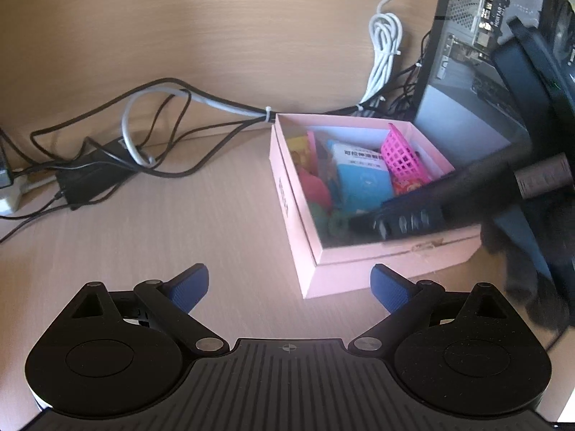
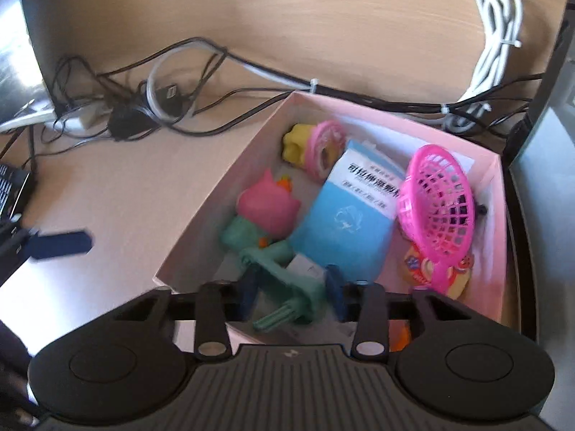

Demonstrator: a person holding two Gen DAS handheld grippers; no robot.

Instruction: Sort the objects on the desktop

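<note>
A pink box (image 1: 334, 276) stands on the desk and holds several toys: a pink basket (image 2: 436, 208), a blue packet (image 2: 345, 222), a pink-and-green toy (image 2: 267, 208) and a yellow toy (image 2: 294, 143). My right gripper (image 2: 293, 294) is low over the box's near end, its fingers (image 2: 336, 296) closed on a green plastic toy (image 2: 287, 287). In the left wrist view it (image 1: 363, 224) reaches into the box from the right. My left gripper (image 1: 289, 289) is open and empty above the desk, just left of the box's near corner.
A tangle of black and grey cables (image 1: 154, 125) and a black adapter (image 1: 90, 179) lie at the back left. A coiled white cable (image 1: 384, 50) hangs at the back. A computer case (image 1: 478, 54) stands right of the box.
</note>
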